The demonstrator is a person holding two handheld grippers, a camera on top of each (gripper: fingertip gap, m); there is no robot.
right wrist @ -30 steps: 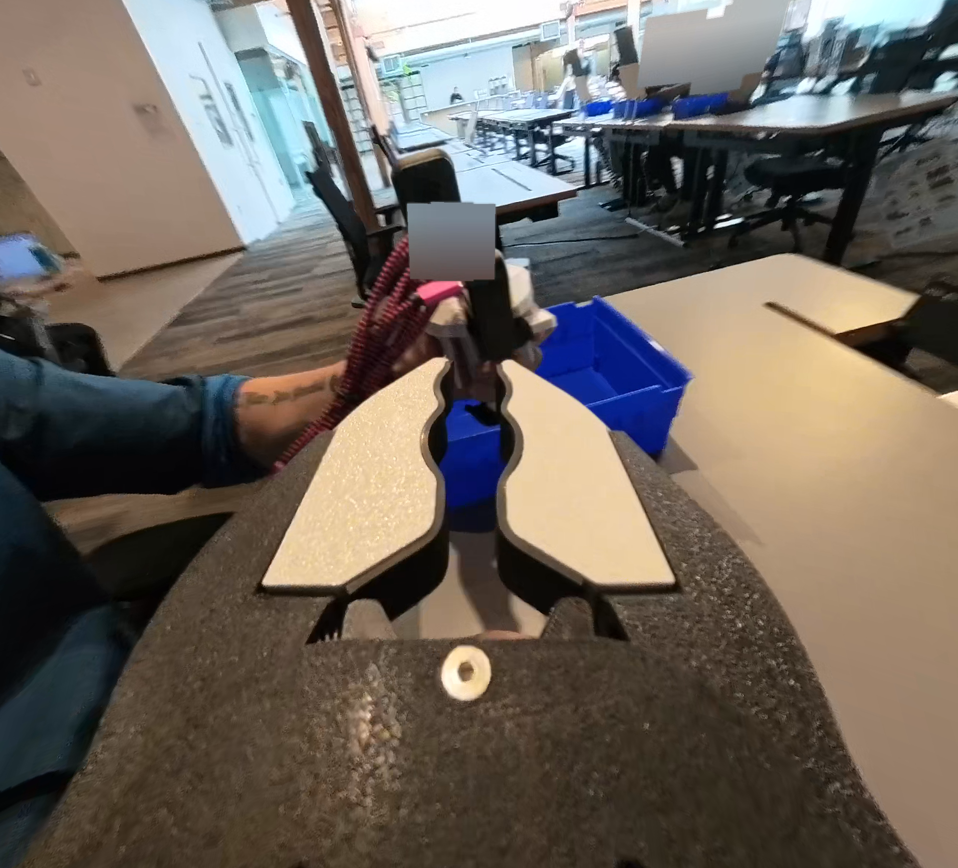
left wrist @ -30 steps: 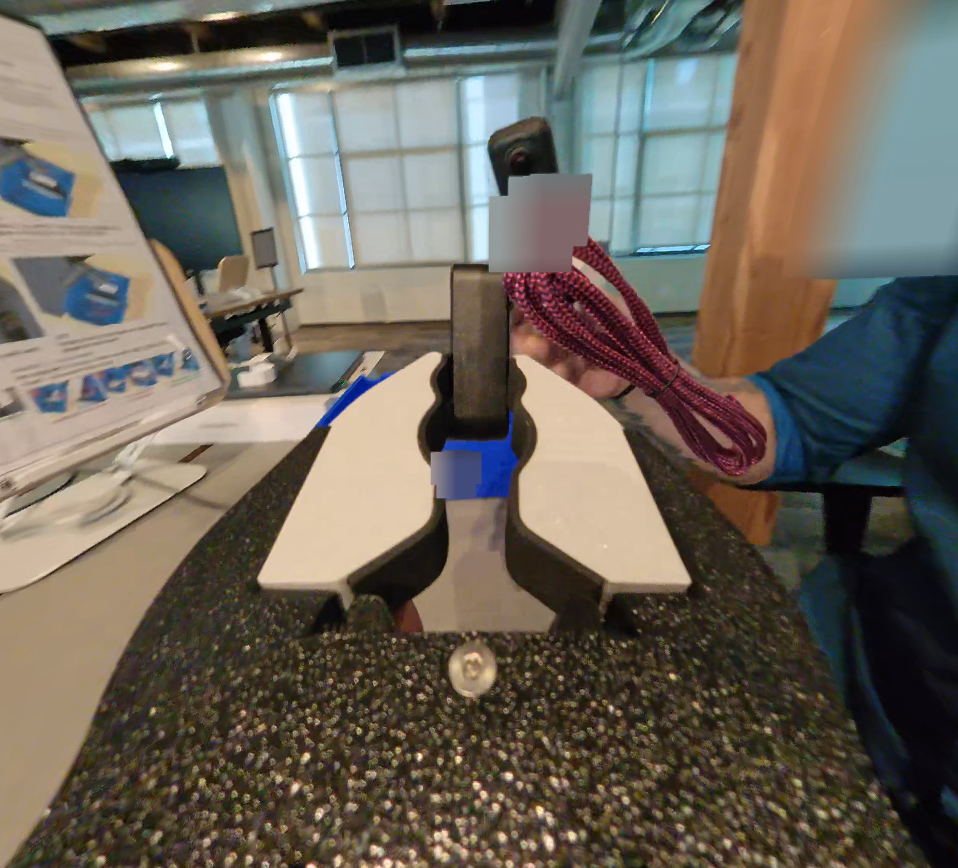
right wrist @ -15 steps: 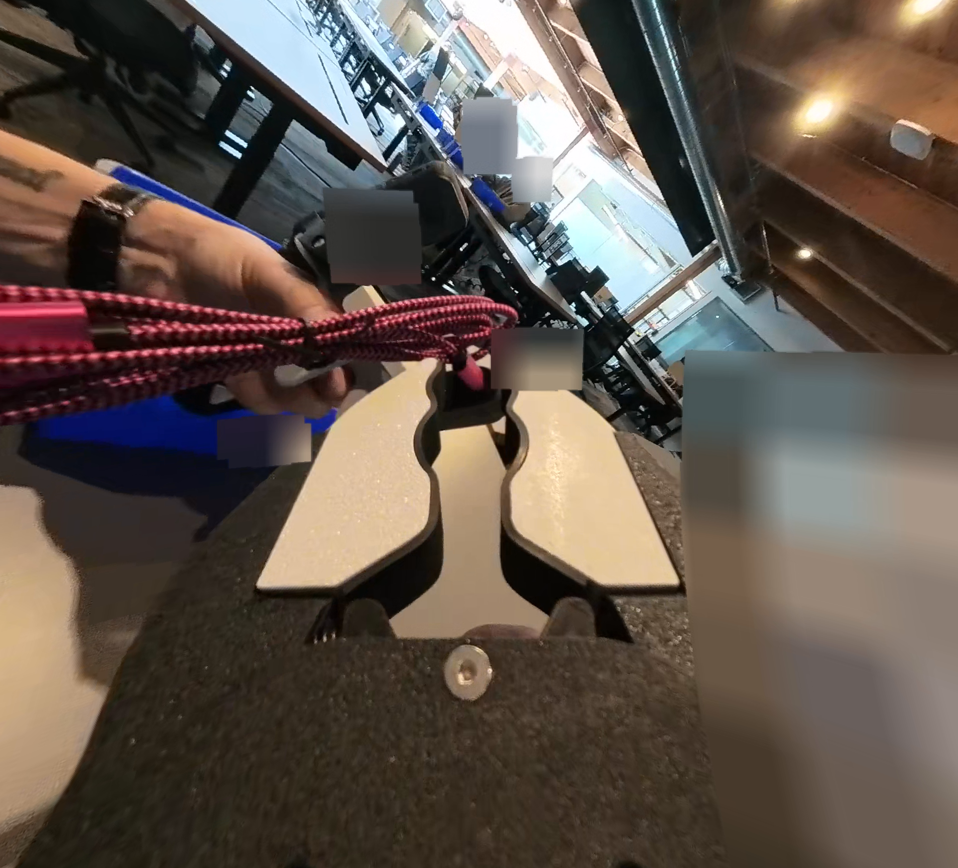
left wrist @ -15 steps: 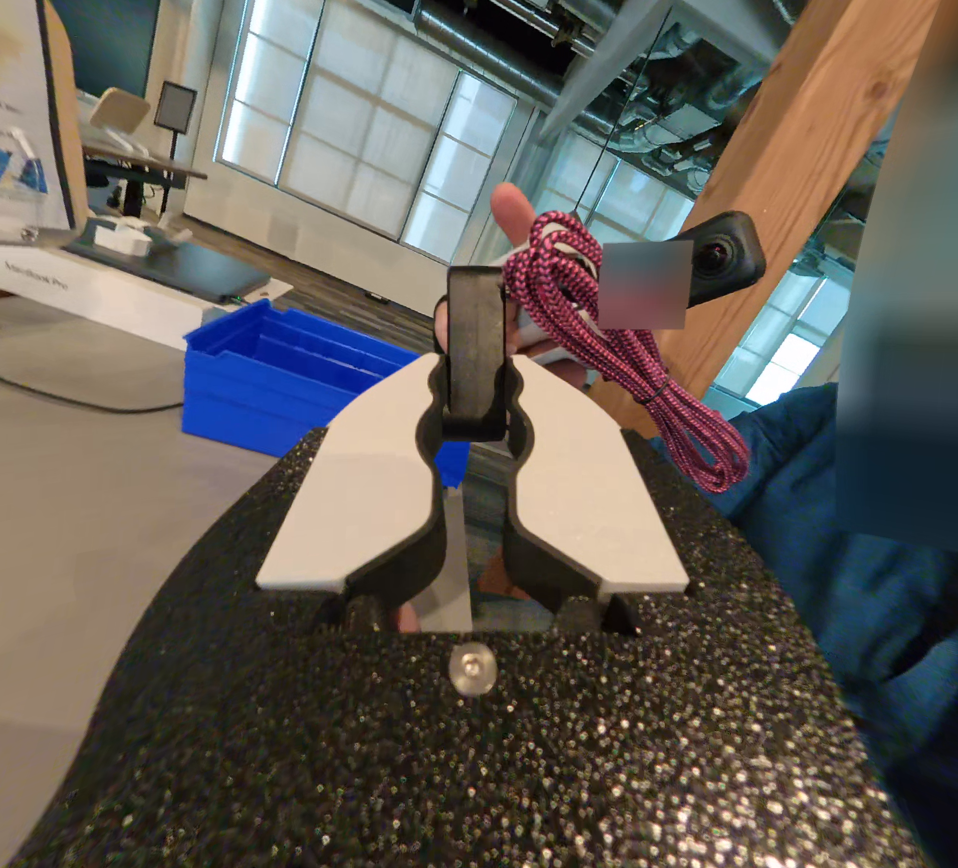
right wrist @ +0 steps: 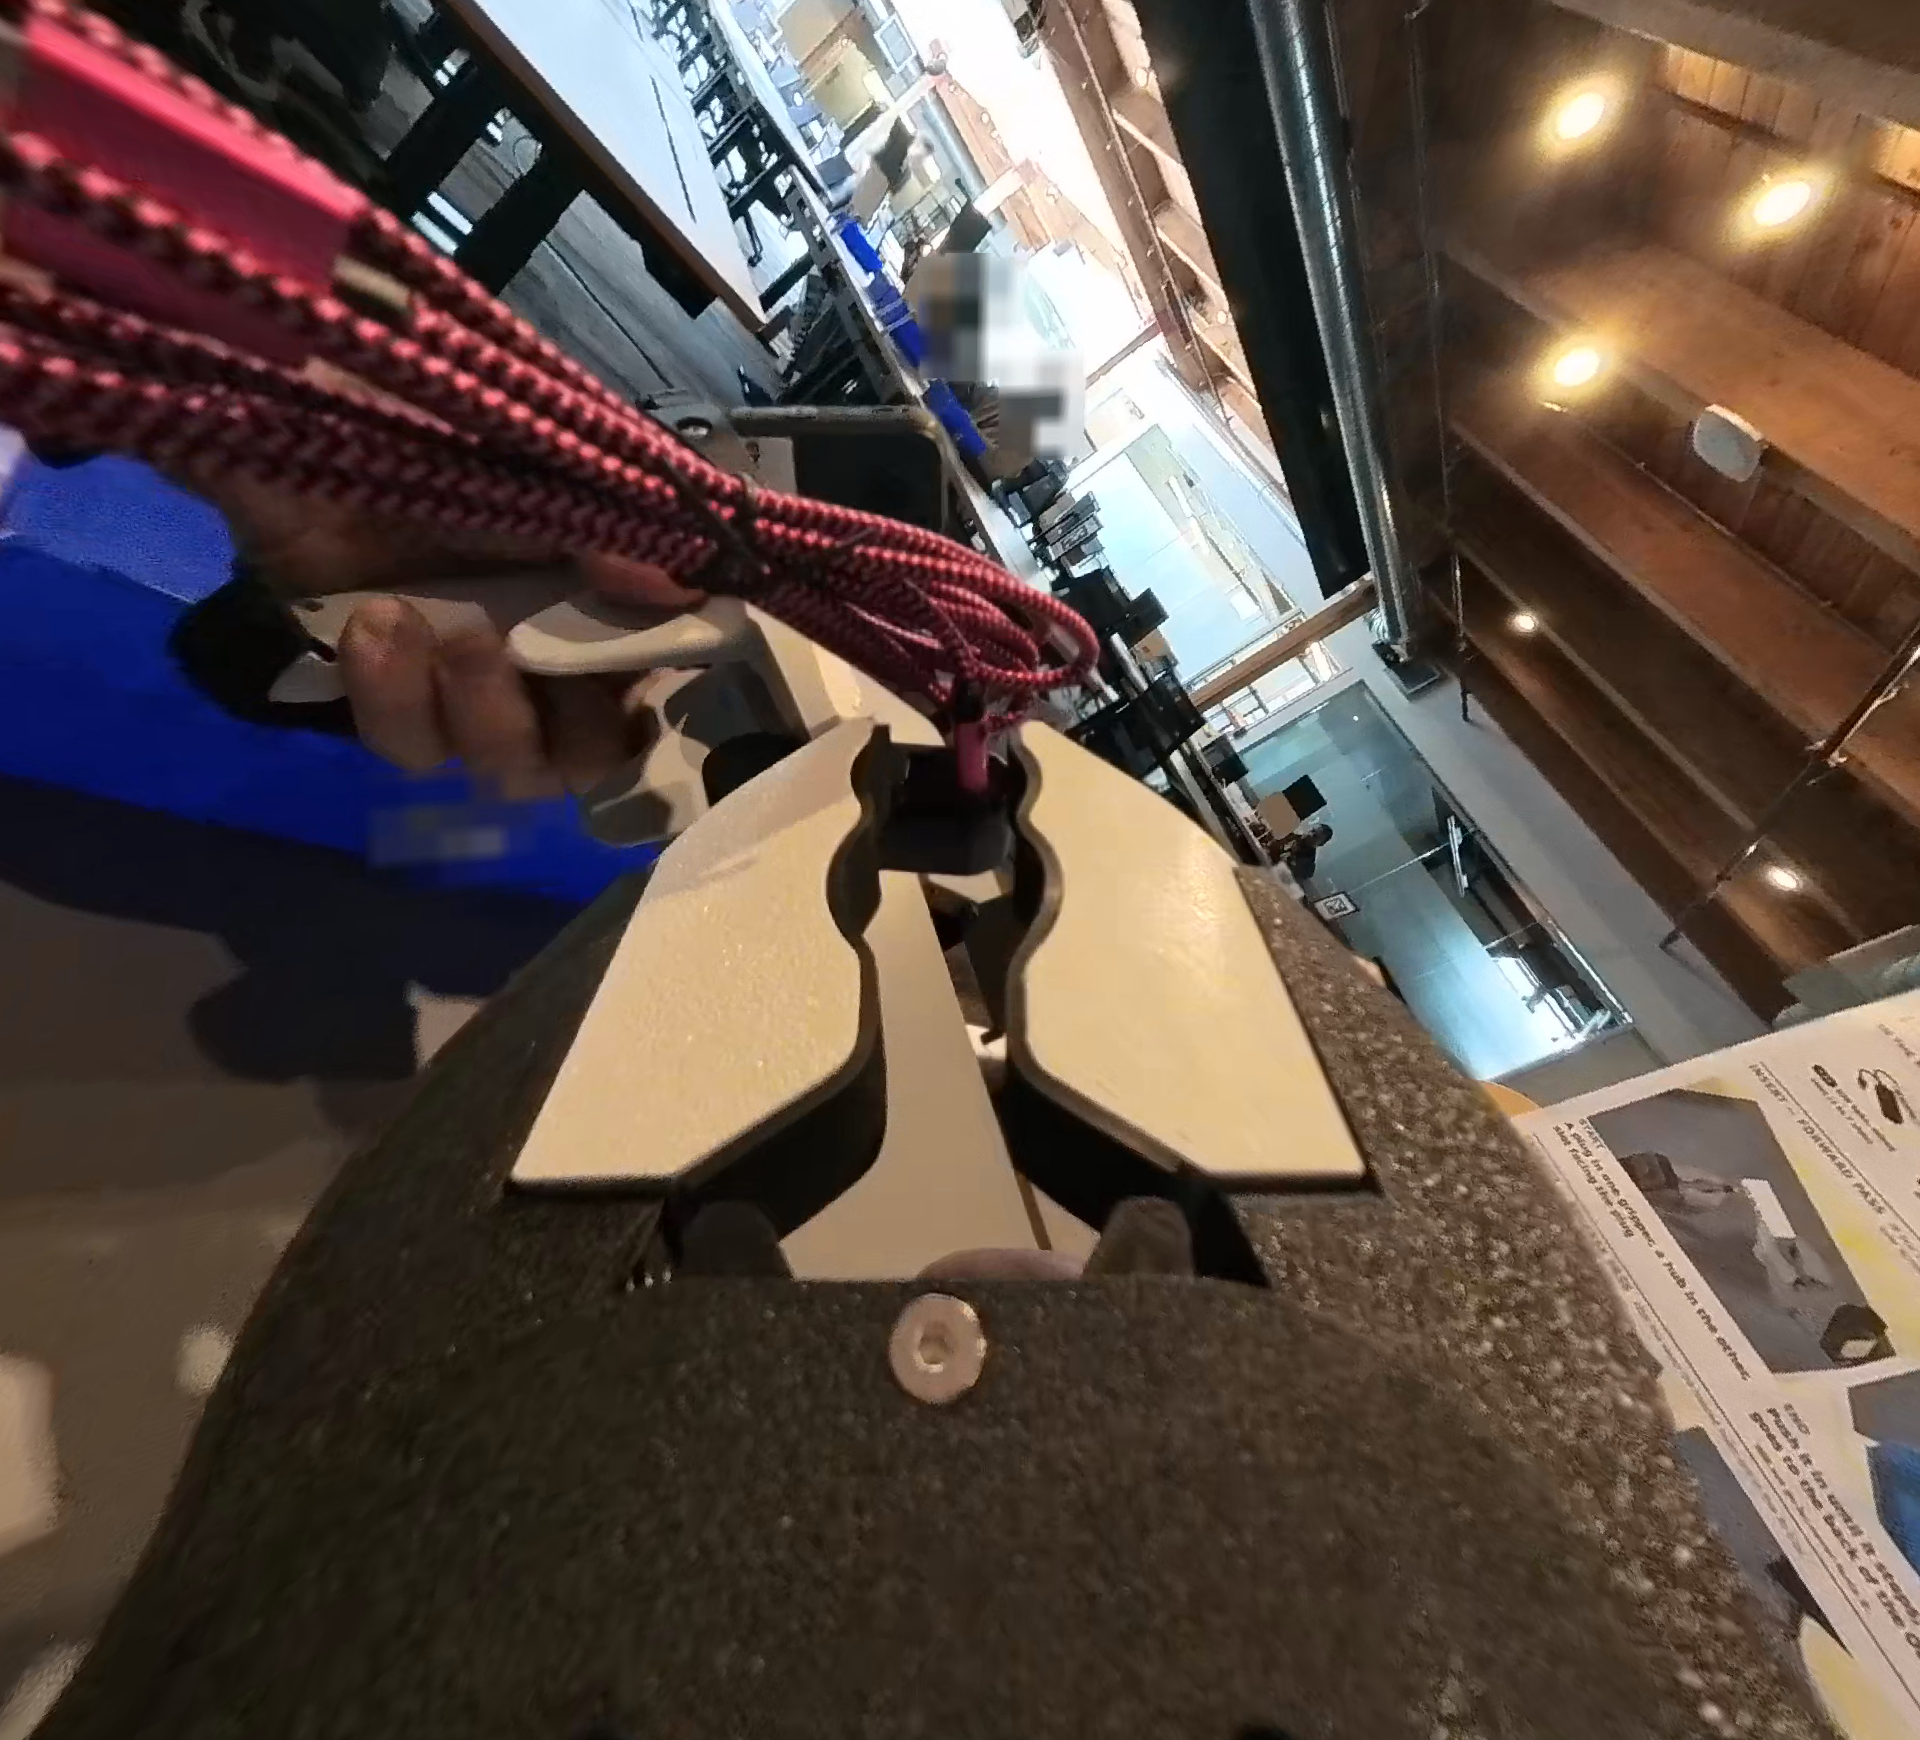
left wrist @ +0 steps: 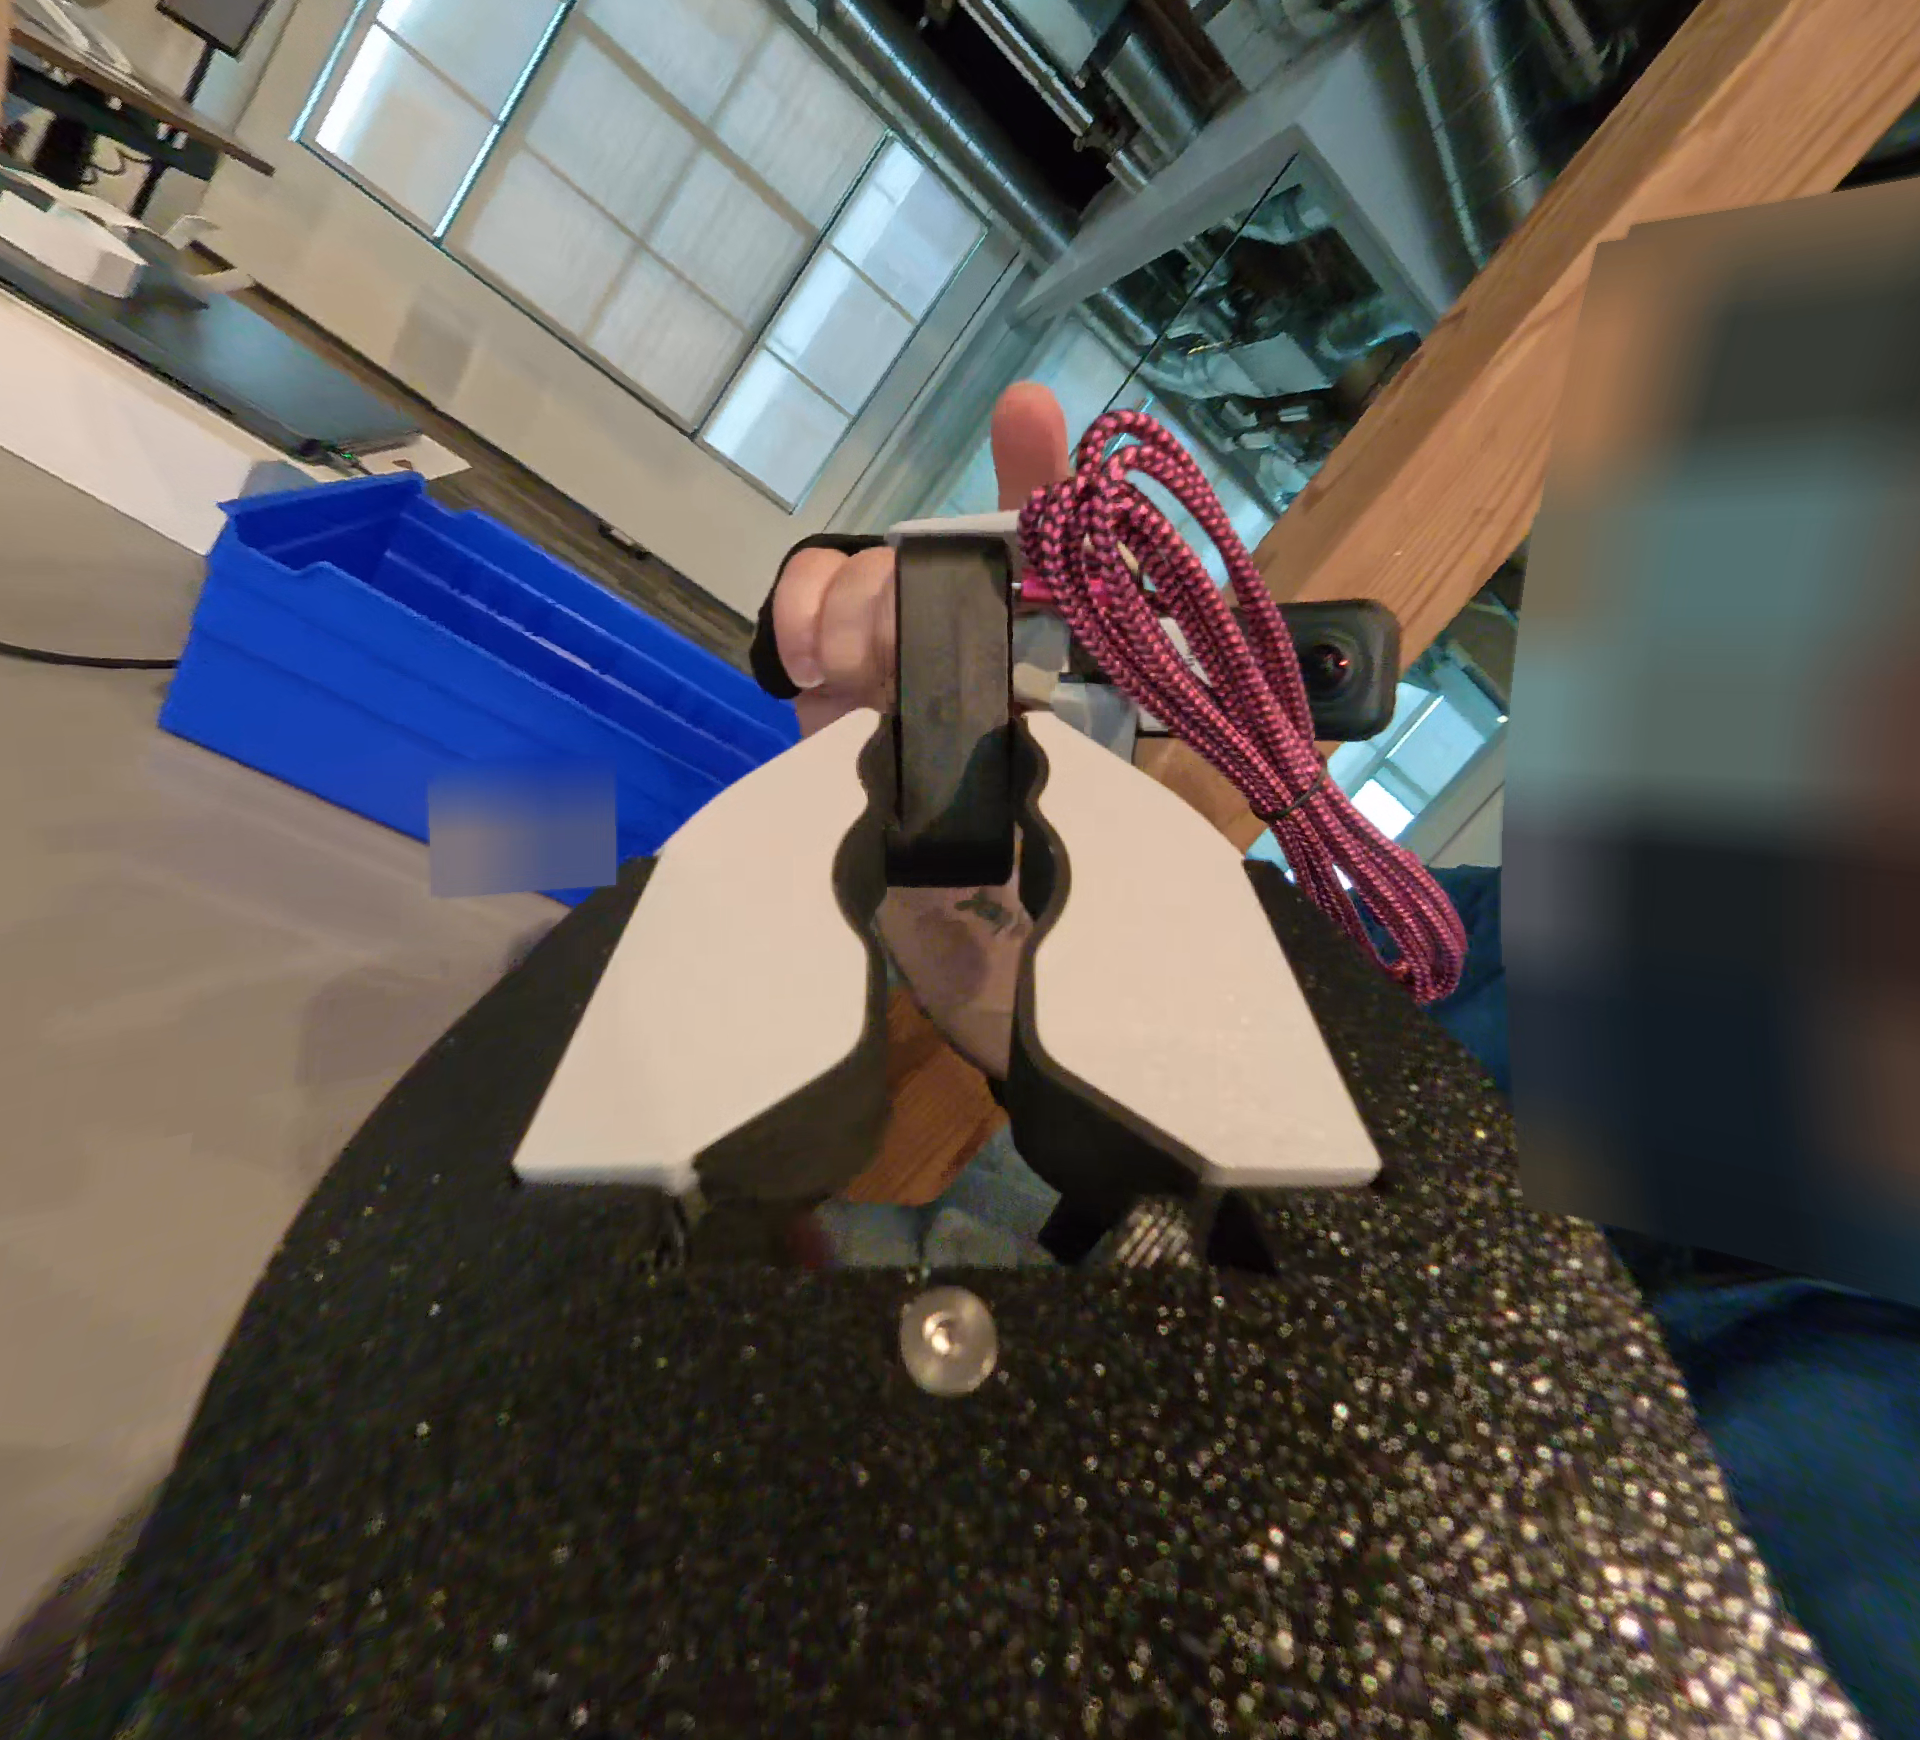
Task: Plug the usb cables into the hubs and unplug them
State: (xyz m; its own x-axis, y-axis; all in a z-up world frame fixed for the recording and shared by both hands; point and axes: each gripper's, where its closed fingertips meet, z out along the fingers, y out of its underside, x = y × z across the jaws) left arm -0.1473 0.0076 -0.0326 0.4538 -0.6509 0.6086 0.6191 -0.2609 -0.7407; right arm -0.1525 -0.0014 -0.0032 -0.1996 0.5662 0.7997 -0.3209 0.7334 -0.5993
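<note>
My left gripper (left wrist: 951, 755) is shut on a black USB hub (left wrist: 951, 714) and holds it upright in the air. Right behind the hub is my right gripper (left wrist: 1060, 693), with a bundled pink braided USB cable (left wrist: 1195, 682) hanging from it. In the right wrist view my right gripper (right wrist: 951, 755) is shut on the cable's pink plug (right wrist: 974, 755), which sits against the black hub (right wrist: 940, 823) at my fingertips. The cable bundle (right wrist: 520, 402) trails off to the upper left. I cannot tell whether the plug is seated in a port.
A blue bin (left wrist: 416, 630) stands on the grey table (left wrist: 156, 1015) to the left, and shows in the right wrist view (right wrist: 104, 672) too. A wooden post (left wrist: 1558, 288) rises on the right. A printed instruction sheet (right wrist: 1714, 1275) lies at the lower right. The grippers are tip to tip, or close to it.
Both grippers have tilted and rolled, so the views now look up at the ceiling. The hub and plug stay gripped, and the cable bundle has swung with the right gripper.
</note>
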